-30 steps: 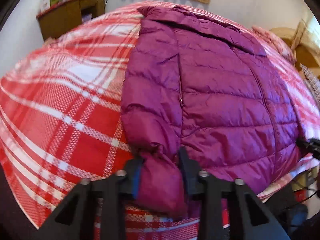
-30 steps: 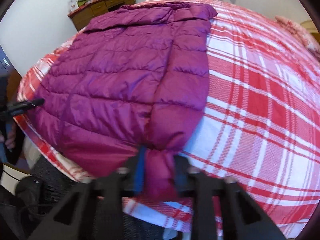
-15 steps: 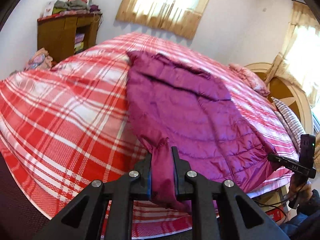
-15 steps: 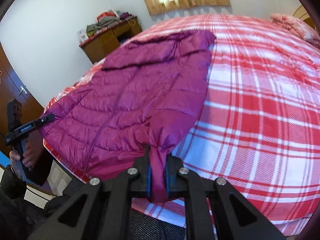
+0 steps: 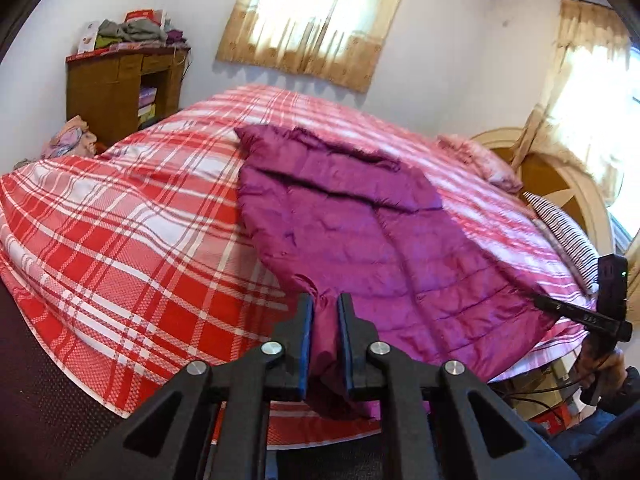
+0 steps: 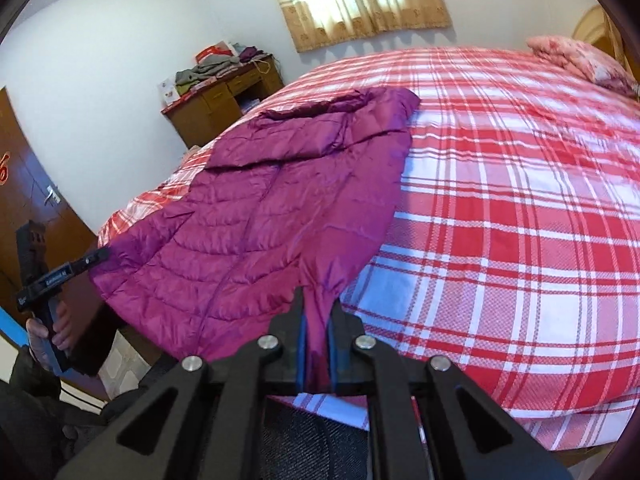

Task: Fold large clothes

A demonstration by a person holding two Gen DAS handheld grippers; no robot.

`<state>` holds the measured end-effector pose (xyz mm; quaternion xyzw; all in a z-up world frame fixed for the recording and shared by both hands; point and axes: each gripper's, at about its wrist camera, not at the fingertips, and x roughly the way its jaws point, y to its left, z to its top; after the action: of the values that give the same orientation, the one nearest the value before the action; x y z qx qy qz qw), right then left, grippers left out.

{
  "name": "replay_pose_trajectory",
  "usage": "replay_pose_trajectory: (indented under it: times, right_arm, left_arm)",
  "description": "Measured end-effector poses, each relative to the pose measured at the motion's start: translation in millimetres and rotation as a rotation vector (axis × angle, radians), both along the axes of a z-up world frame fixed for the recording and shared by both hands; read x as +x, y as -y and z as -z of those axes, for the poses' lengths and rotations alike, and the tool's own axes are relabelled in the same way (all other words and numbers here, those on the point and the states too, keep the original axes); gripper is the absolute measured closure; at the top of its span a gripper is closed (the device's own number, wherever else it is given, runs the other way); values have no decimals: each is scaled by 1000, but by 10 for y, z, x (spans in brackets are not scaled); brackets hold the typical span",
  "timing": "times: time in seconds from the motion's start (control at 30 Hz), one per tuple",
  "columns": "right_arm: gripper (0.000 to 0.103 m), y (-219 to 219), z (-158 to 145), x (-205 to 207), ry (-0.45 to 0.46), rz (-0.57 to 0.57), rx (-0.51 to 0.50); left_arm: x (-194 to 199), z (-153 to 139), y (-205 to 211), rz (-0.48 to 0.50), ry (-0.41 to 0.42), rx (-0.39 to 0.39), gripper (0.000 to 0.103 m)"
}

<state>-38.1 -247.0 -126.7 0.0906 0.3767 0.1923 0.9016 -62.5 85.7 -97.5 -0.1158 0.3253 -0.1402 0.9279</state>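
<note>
A bedroom with pale walls and curtained windows [image 5: 316, 20] holds a wide bed under a red-and-white plaid cover [image 5: 132, 248], which fills most of both views. A wooden cabinet [image 5: 120, 92] piled with folded clothes stands against the far wall, and a pink pillow [image 6: 580, 60] lies at the head of the bed. A purple quilted jacket [image 5: 360, 240] is spread flat across the cover, its collar toward the far wall and its hem at the near edge of the bed. The left gripper [image 5: 325, 312] is closing, its jaws nearly together and pinching a bunched fold of the jacket's hem at one near corner. The right gripper [image 6: 318, 308] is likewise narrowed to a slit, clamped on a gathered fold of purple fabric at the other near corner.
</note>
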Motion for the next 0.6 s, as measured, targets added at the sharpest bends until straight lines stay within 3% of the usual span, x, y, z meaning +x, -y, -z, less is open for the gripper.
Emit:
replay_pose_trajectory:
  times: [0.1,0.2,0.37,0.5,0.6]
  right_arm:
    - [93,32,-53,-15,7,-3,24]
    - [93,86,-149,-32,17,-21,73]
    - [94,240,-597,-107,105,-49,217]
    - [94,296,-864,36,159,-36,270]
    - [94,224,-928,214,177,-25,214]
  left_arm:
    - [-56,-58,-12,-15,17,4,96]
    - [-97,-152,-79,-17,39,-45,98]
    - [-204,-556,-169,-23,148,-81,101]
    - [-48,-760,-176,-65,203,13,101]
    - [235,-591,-227,-142,120,100,101]
